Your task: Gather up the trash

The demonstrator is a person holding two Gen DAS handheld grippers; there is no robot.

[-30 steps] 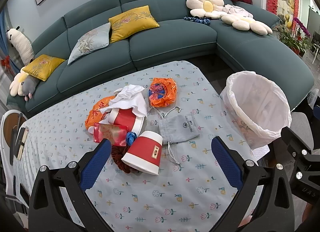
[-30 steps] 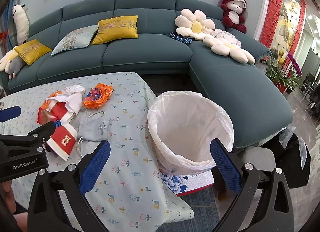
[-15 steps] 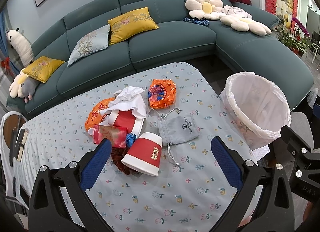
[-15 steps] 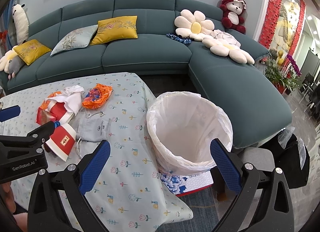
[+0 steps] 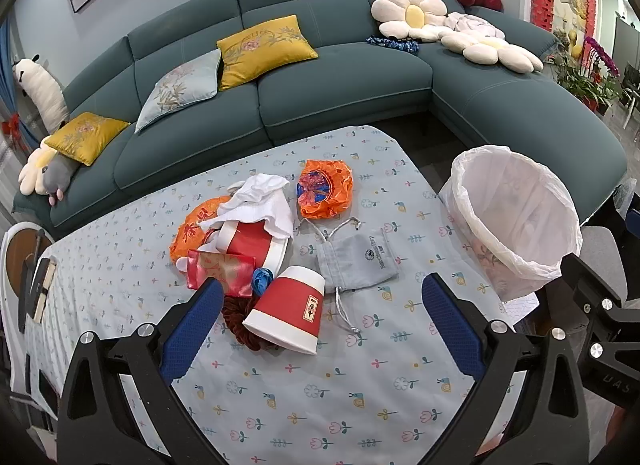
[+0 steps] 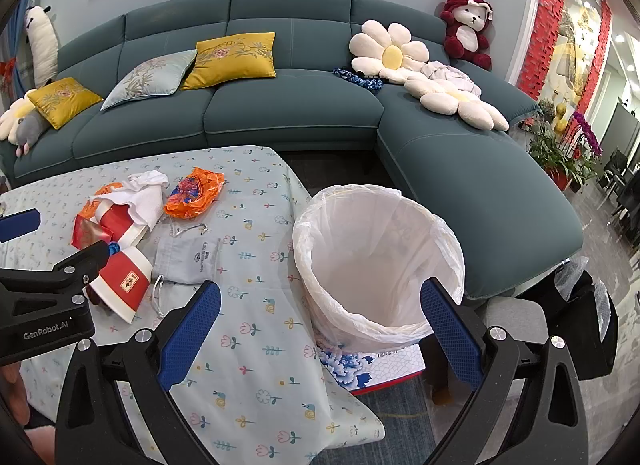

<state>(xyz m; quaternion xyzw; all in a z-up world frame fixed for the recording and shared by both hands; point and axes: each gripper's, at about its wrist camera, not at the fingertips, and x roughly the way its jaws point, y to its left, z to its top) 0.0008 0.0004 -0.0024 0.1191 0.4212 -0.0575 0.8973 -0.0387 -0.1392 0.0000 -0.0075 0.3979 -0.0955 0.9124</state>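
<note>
Left gripper [image 5: 320, 309] gaped empty over our tipped red cup [image 5: 286, 315]; a clumsy pinch risked rolling it

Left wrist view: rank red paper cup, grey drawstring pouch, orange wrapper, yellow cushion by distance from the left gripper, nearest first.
From the left gripper:
1. Red paper cup, tipped over between the fingers, toward the left one.
2. Grey drawstring pouch, just beyond the cup, to the right.
3. Orange wrapper, farther back on the table.
4. Yellow cushion, on the sofa.
</note>
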